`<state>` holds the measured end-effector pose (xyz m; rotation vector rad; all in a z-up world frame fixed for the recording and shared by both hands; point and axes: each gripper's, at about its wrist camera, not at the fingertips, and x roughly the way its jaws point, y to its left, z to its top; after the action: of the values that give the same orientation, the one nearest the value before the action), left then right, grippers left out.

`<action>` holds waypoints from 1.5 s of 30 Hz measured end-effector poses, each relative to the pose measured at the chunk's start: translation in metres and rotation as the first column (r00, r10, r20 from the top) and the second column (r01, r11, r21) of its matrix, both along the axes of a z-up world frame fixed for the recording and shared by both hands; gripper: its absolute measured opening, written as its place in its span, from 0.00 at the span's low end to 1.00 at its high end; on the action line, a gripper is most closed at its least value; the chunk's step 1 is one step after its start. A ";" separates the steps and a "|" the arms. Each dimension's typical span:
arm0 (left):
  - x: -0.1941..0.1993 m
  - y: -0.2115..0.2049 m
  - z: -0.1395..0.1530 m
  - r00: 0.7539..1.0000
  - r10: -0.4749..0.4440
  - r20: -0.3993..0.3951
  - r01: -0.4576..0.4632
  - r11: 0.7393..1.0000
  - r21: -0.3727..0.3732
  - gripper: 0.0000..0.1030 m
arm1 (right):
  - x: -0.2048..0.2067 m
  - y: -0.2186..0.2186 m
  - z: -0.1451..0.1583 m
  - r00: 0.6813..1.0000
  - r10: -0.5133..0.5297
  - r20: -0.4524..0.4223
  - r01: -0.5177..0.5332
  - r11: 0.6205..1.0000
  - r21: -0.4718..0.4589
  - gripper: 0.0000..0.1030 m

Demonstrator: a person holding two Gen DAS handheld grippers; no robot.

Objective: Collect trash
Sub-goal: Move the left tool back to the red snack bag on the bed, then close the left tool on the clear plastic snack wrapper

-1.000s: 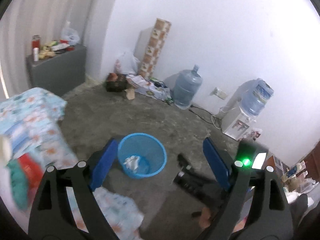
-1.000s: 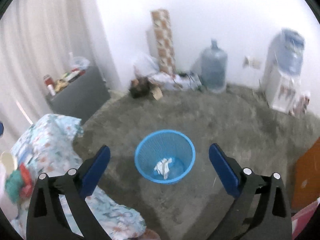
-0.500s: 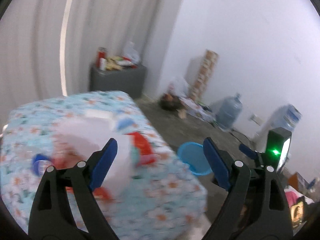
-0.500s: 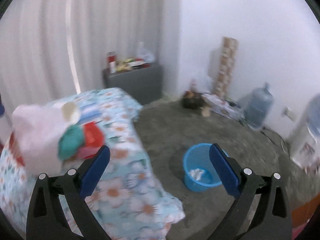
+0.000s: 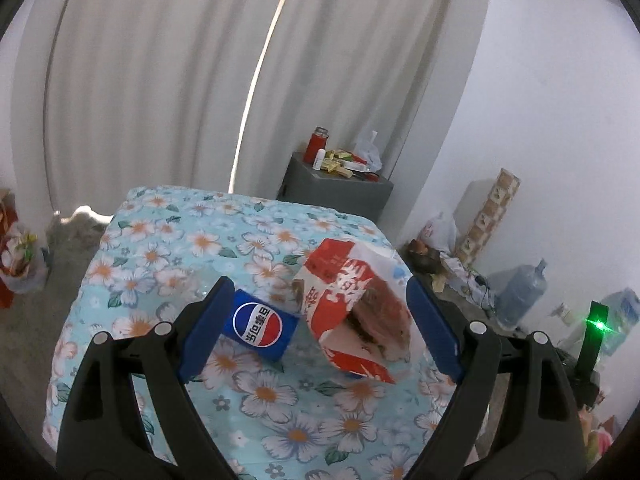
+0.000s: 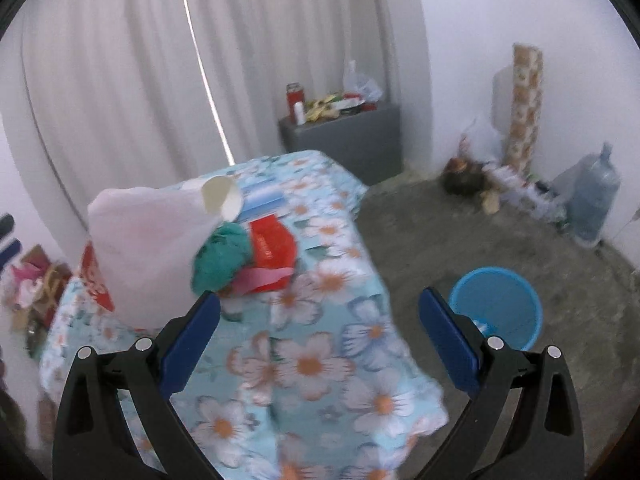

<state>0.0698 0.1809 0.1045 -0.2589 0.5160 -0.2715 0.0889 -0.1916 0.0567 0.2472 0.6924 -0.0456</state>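
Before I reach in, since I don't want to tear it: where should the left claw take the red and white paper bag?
Probably across the folded upper end of the red and white paper bag, coming from above and the near side. It lies tilted on the flowered tablecloth with its open mouth facing the camera, so the lower end would likely crumple. The left claw stands open, the Pepsi bottle close beside.

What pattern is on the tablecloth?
Light blue tablecloth with white, orange-centred flowers; clearest in the left wrist view.
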 end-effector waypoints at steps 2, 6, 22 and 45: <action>0.003 0.000 -0.005 1.000 -0.010 -0.003 0.010 1.000 -0.001 0.81 | 0.004 0.006 -0.001 1.000 0.024 0.008 -0.024 0.999 0.028 0.94; 0.012 -0.012 -0.019 0.999 -0.039 -0.016 0.039 0.999 0.007 0.80 | 0.011 0.016 0.000 0.995 0.096 0.036 -0.100 0.989 0.107 0.89; 0.029 -0.099 -0.053 0.942 -0.326 -0.076 0.321 0.944 -0.072 0.49 | 0.037 0.029 -0.018 0.989 0.148 -0.031 -0.141 0.977 0.162 0.79; 0.040 -0.110 -0.064 0.954 -0.290 -0.081 0.287 0.957 -0.047 0.00 | 0.031 0.010 -0.023 0.994 0.107 -0.029 -0.100 0.978 0.183 0.79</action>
<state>0.1098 0.0709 0.0406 -0.2289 0.6371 -0.5562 0.1199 -0.1815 0.0342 0.3852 0.7485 0.1133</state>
